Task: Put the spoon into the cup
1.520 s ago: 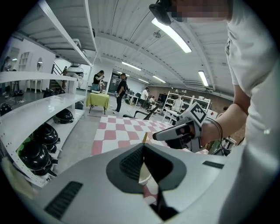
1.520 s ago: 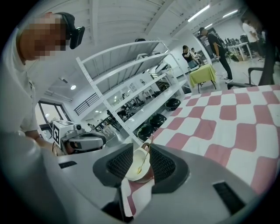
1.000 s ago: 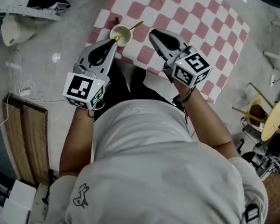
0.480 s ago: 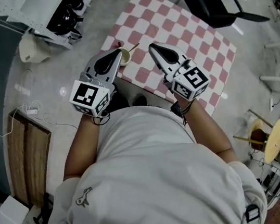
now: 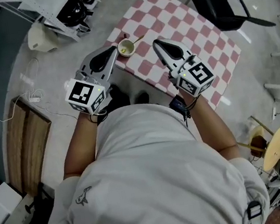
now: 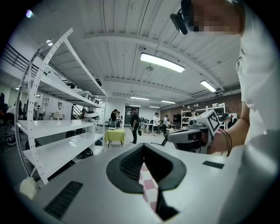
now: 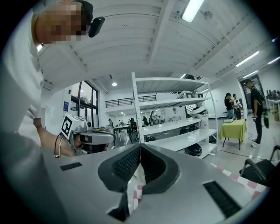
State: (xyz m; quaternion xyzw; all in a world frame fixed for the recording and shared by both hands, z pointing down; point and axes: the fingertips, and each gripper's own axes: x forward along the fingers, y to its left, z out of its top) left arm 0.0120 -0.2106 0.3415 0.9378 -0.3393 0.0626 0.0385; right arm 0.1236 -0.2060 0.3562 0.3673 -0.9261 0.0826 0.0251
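One pink-checked cloth (image 5: pixel 184 28) spreads ahead of the left hand-held gripper (image 5: pixel 113 52) and the right hand-held gripper (image 5: pixel 156 43), both with jaws pressed together, empty. Between their tips stands the cup (image 5: pixel 126 47); the spoon (image 5: pixel 138 39) leans inside, its bowl hidden.

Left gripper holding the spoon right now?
No, the left gripper is shut on nothing; the spoon rests in the cup.
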